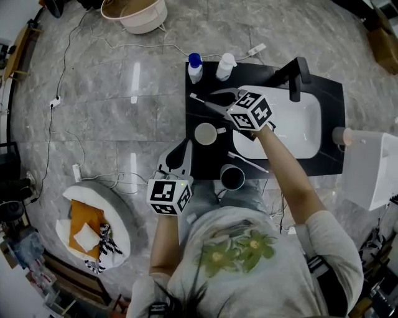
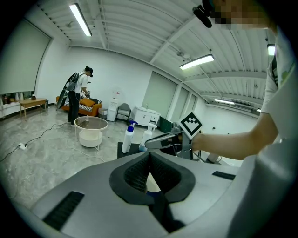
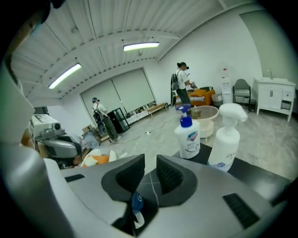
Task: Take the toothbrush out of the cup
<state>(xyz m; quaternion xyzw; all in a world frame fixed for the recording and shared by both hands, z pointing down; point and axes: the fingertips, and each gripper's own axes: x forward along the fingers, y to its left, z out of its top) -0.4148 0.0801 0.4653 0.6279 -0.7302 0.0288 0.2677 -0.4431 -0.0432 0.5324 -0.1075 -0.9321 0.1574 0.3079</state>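
Note:
A white toothbrush (image 1: 195,97) lies on the black counter (image 1: 202,158), its head poking out past the tips of my right gripper (image 1: 210,99). That gripper hovers over the counter's far left part, jaws a little apart, with nothing between its pads (image 3: 170,174). A second toothbrush (image 1: 249,162) lies near the front edge. Between them stand a white cup (image 1: 206,133) and a dark cup (image 1: 232,177). My left gripper (image 1: 185,146) is shut and empty at the counter's left edge, aimed at the white cup (image 2: 152,182).
A blue-capped pump bottle (image 1: 194,67) and a white spray bottle (image 1: 224,66) stand at the counter's far edge. The white sink (image 1: 298,127) with a black tap (image 1: 295,79) fills the right half. On the floor are cables, a basin (image 1: 138,13) and a round cushion (image 1: 93,227).

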